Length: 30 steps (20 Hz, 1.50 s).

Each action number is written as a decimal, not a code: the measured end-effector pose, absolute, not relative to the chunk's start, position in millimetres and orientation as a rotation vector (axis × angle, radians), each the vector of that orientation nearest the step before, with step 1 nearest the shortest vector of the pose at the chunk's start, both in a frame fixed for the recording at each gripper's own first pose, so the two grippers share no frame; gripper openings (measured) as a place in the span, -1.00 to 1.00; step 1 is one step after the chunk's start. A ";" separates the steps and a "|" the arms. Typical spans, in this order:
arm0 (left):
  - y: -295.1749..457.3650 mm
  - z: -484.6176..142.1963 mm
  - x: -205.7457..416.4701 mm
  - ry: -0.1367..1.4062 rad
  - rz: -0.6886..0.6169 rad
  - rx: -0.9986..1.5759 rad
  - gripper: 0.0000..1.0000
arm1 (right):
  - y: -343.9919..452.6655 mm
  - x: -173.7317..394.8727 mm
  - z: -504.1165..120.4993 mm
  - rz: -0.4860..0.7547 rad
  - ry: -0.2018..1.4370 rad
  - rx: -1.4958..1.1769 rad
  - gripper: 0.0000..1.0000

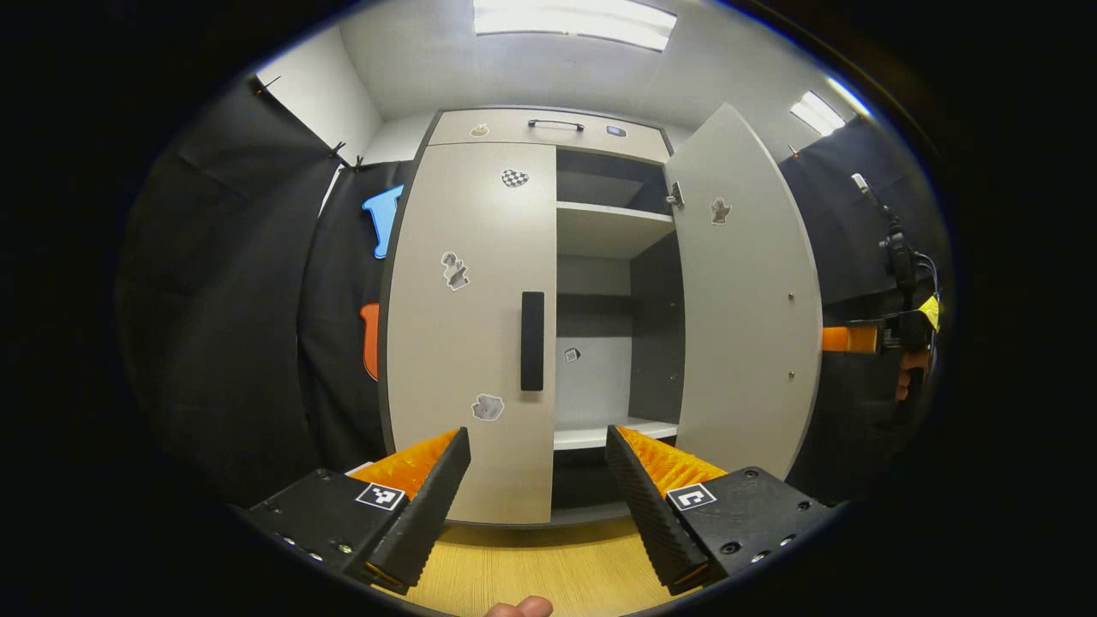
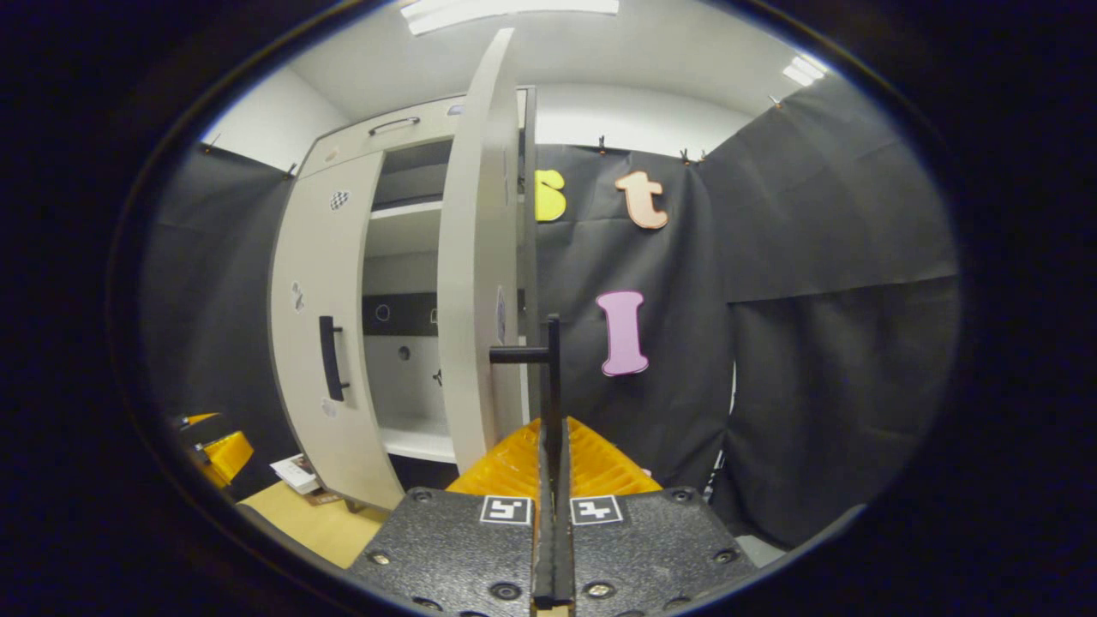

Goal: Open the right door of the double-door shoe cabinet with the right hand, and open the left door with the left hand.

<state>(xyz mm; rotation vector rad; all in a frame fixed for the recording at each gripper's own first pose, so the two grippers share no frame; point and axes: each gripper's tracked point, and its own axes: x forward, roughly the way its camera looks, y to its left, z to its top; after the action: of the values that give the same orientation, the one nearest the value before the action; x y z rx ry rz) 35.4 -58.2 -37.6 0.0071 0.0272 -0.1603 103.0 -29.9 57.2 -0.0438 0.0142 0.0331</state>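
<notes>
Right gripper (image 2: pixel 553 446) is clamped tight on the right door's handle (image 2: pixel 553 377), and that right door (image 2: pixel 476 257) stands swung wide. Left gripper (image 1: pixel 538 480) hangs with fingers spread, short of the left door (image 1: pixel 467 326), which sits closed, its dark handle (image 1: pixel 532 341) dead ahead. Shelves (image 1: pixel 613 224) show inside the cabinet (image 1: pixel 548 128); wooden floor (image 1: pixel 531 566) below.

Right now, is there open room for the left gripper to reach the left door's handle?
Yes. The left gripper is open, with bare wooden floor between it and the shut left door; nothing blocks the handle. The right side is tighter: the open right door, right gripper shut on its handle.
</notes>
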 end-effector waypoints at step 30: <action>-51.0 44.7 110.7 -0.068 -0.170 -0.064 0.89 | 63.6 52.9 -4.8 0.065 -0.006 -0.116 0.48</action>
<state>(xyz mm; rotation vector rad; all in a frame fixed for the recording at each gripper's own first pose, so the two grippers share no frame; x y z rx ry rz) 110.7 -51.0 44.7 -0.0639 -0.0682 -0.1703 52.9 63.6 -4.8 -0.1156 -0.0057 0.0646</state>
